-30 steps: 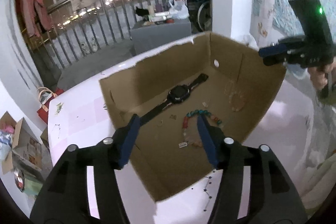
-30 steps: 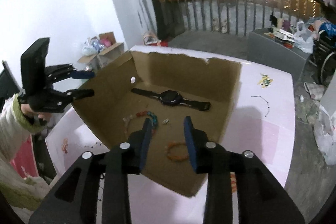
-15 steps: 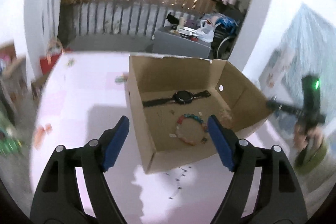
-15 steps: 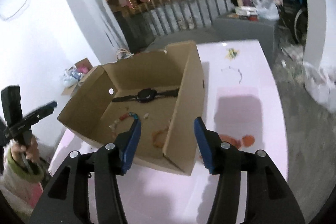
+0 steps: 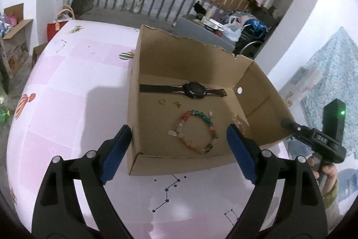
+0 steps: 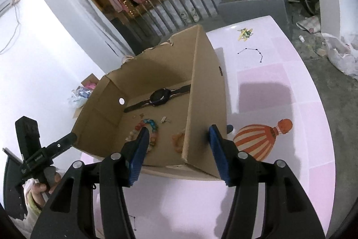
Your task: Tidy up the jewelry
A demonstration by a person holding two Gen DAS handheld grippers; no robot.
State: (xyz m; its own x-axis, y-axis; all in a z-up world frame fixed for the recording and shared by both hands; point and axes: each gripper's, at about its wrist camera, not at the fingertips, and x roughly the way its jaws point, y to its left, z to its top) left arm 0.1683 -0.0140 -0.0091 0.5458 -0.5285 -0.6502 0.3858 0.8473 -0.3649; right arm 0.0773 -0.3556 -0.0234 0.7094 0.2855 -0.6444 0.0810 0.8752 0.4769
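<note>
1. Your left gripper (image 5: pixel 176 149) is spread wide and empty, low centre of frame, hovering at the cardboard box (image 5: pixel 179 159) front wall.
2. Right gripper (image 6: pixel 179 149) is open too, holding nothing, straddling the box's side wall.
3. Watch (image 5: pixel 193 90), beaded bracelet (image 5: pixel 197 131) and orange bracelet (image 6: pixel 177 141) all lie inside, so they look sorted already.

Cardboard box (image 6: pixel 205 91) between spread blue fingers (image 6: pixel 218 155); inside, black watch (image 6: pixel 160 96), beaded bracelet (image 6: pixel 150 127).
</note>
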